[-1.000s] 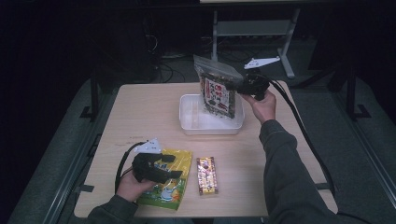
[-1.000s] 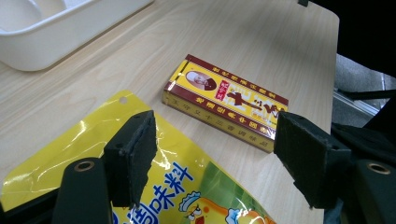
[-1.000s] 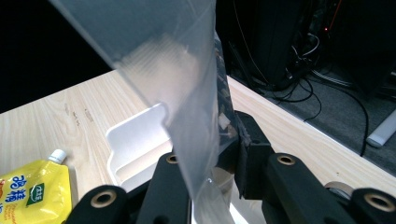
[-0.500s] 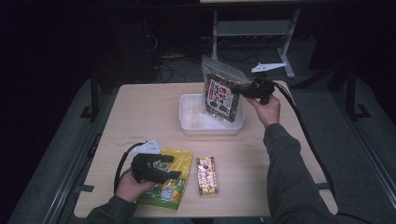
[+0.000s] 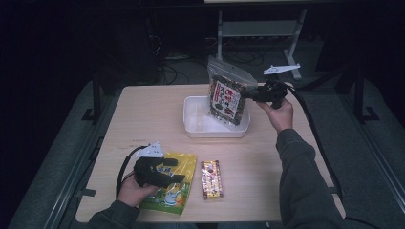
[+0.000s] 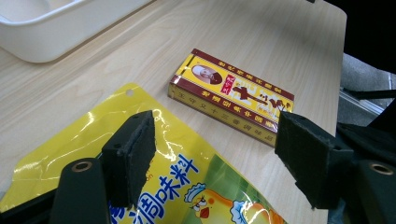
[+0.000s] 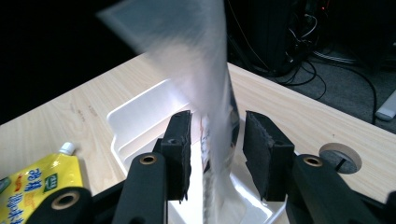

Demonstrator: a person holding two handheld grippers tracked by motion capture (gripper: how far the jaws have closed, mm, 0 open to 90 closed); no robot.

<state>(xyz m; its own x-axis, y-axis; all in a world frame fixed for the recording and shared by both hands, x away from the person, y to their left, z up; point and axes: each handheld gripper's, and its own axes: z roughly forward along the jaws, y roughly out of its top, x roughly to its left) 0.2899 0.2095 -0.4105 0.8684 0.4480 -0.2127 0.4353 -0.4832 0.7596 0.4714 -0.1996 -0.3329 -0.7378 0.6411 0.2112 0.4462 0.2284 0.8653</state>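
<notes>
A: So, the right gripper [image 5: 252, 93] has just been opening; its jaws stand apart with the snack bag [image 5: 227, 98] between them, pads off the film. The bag stands tilted in the white tray [image 5: 193, 125], its bottom inside and its top leaning up toward the gripper.

B: Then I'd judge the release is the step. Best to spread wide before drawing back, so no pad drags the film and tips the bag out, and pull away along the bag's edge, not across it.

A: And the left gripper [image 5: 160, 171]?

B: Jaws spread, pinching nothing, hovering over the yellow pouch [image 6: 154, 186] on the counter [image 5: 143, 114]. The box [image 6: 231, 95] lies just beside the pouch.

A: Any writing?

B: The pouch carries blue Chinese characters, "调味料", with a cartoon chick in a chef's hat. The box is yellow and maroon with a small portrait and large characters I can't read surely. The bag's label is red, white and black, too small to read.
</notes>
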